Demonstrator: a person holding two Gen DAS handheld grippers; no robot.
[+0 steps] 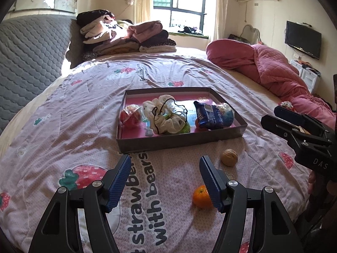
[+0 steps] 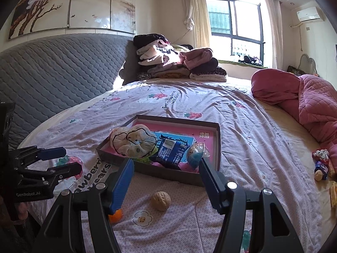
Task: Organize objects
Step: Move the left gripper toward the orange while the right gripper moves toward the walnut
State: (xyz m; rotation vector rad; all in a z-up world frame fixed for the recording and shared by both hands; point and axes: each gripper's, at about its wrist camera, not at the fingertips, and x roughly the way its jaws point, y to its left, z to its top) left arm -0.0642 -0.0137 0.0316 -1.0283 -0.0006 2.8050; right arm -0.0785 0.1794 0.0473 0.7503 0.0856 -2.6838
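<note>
A shallow grey box with a pink floor lies on the bed. In it are a red wrapped ball, white scrunchies with a black cord, a blue snack packet and a blue wrapped ball. A walnut and a small orange lie on the cover in front of the box. My left gripper is open and empty, the orange by its right finger. My right gripper is open and empty above the walnut.
The bed has a lilac strawberry-print cover. A grey quilted headboard stands at left, folded clothes at the back, a pink quilt at right. Small wrapped items lie near the quilt.
</note>
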